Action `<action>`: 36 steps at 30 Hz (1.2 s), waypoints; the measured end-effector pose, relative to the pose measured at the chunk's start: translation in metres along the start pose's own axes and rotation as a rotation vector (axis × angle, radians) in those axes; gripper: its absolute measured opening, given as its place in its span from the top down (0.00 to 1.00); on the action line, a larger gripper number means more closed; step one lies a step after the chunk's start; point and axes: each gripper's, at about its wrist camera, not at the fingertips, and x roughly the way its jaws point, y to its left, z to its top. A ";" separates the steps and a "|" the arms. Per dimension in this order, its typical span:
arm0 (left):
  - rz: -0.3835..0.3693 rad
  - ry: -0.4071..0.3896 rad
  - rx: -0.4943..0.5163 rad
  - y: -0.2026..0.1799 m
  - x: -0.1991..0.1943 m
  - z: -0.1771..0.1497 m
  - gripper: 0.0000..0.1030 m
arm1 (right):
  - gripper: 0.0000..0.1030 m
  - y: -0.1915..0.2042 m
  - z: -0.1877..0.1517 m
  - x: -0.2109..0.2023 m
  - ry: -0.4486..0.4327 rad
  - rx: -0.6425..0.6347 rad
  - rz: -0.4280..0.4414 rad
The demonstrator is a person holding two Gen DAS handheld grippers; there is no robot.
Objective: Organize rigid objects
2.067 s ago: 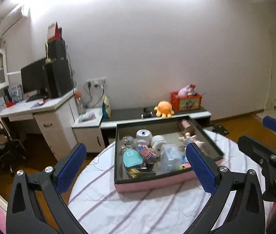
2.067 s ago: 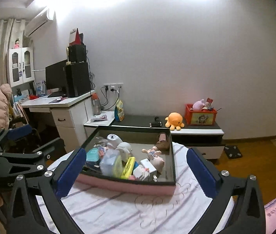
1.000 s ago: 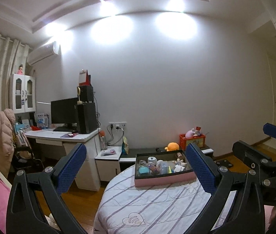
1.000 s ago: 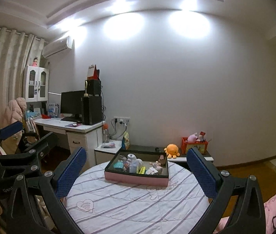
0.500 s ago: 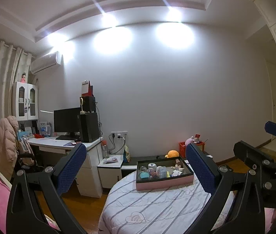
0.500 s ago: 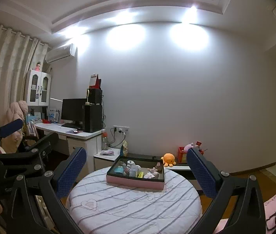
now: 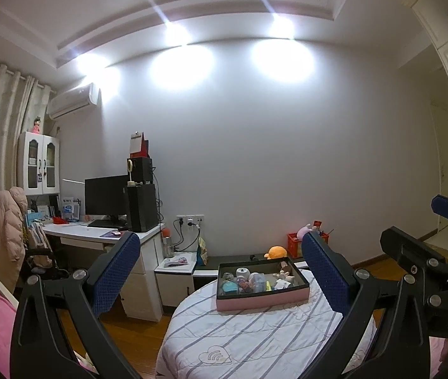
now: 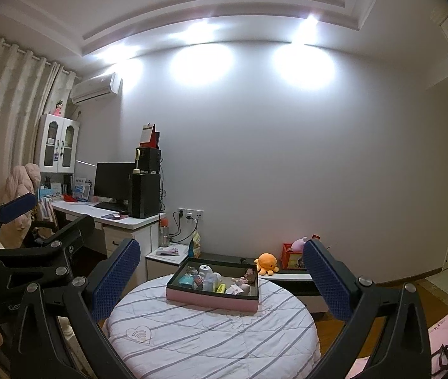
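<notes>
Two grippers hang in the air, both empty and spread wide: the left gripper (image 7: 217, 271) and the right gripper (image 8: 220, 276) each frame the pink tray (image 7: 263, 298) between their blue pads, with the tray well ahead of them on the round striped tabletop (image 8: 211, 325). That tray is where the task's things sit, a crowd of small items packed together: a white roll (image 7: 242, 273), a teal box (image 8: 186, 280), a yellow bit (image 8: 220, 288), a little doll (image 7: 282, 272). Here is the worry, as I see it: everything is crammed so close that fingers going in wide could knock neighbours over or drag two pieces out at once. The cloth looks soft and quilted, so a push on the tray wall might slide the whole tray toward the far edge. The two grippers ride side by side, the right one just beside the left, and reaching for the same corner could make them clash. From this far off the small items are hard to tell apart, so a wrong pick is quite possible.
</notes>
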 end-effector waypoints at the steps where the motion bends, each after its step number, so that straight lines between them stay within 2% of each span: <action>1: 0.001 0.000 0.000 0.001 0.000 0.000 0.00 | 0.00 0.000 0.000 0.000 -0.001 0.000 0.000; 36: 0.002 0.005 0.018 -0.003 0.002 -0.005 0.00 | 0.00 0.002 -0.001 -0.001 0.006 0.012 -0.001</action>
